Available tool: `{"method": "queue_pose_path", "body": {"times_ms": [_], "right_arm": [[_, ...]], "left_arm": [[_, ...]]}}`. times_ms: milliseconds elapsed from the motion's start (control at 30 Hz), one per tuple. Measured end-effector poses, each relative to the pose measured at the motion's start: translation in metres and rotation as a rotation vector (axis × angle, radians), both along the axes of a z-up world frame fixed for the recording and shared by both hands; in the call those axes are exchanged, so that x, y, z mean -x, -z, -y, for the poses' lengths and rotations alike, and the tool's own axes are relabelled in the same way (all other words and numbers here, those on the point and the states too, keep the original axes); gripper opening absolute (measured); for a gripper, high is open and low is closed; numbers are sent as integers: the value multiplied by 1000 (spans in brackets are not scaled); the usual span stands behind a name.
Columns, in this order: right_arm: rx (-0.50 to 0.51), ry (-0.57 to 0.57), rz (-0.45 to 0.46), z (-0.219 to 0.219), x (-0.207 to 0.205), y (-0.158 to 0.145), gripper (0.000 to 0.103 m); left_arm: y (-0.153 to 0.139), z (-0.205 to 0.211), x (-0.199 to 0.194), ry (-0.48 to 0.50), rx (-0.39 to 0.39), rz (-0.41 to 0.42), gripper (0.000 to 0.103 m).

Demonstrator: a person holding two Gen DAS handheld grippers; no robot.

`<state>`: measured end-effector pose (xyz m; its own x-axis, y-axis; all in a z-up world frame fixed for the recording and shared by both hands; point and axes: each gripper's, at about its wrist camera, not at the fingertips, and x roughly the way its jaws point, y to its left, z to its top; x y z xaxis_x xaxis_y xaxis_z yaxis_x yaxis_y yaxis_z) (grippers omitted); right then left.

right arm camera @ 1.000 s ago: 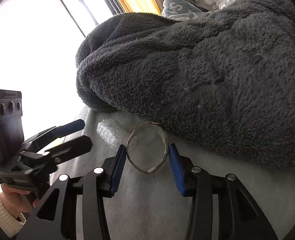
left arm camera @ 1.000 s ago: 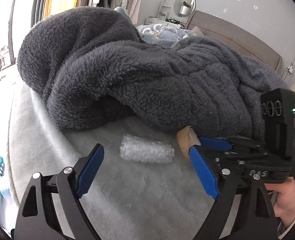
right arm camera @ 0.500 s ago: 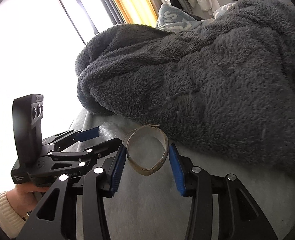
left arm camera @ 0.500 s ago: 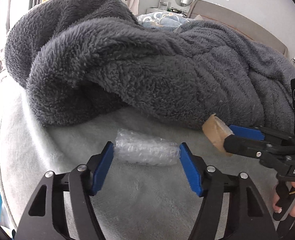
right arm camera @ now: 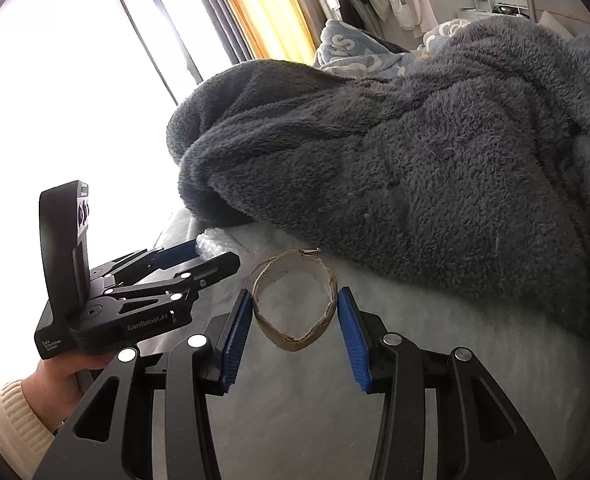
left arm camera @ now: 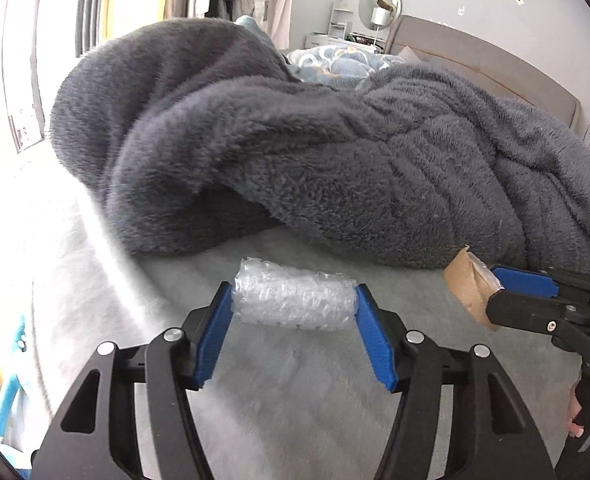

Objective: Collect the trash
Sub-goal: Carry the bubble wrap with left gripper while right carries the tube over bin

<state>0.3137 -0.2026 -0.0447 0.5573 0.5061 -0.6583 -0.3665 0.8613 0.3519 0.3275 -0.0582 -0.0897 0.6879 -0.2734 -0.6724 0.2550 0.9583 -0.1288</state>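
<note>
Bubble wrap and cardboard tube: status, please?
Left gripper shut on bubble wrap roll. Right gripper shut on cardboard tube. Grey blanket close behind.

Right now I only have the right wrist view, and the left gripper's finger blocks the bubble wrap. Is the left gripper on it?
Observer: Yes. In the left wrist view the bubble wrap roll lies crosswise in the left gripper, with one blue pad touching each end.
Operator: Is the roll caught under the blanket?
Observer: No. The dark grey blanket ends behind it, and a strip of the light grey cover shows between them.
Operator: Is my cardboard ring seated deep?
Observer: No. From the side it is a cardboard tube, and most of it sticks out past the right gripper fingertips.
</note>
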Motion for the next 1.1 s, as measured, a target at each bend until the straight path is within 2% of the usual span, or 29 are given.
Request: {"method": "queue_pose_path", "body": {"times_ms": [300,500,900,1100], "right_arm": [[33,-36,-7,-36,30,-7,45],[45,-49,6,-50,53,-18,45],[67,-80,32,-88,86,-37,45],[82,-128,38,-119,92,-41,45]], "left_arm": [[-9,-25,30,-35,45,-11,64],[-15,-44,56,-54,64,11,64],[-20,-86,103,-132,2,29,63],[-16,-128,115,-213,36,-8,63]]}}
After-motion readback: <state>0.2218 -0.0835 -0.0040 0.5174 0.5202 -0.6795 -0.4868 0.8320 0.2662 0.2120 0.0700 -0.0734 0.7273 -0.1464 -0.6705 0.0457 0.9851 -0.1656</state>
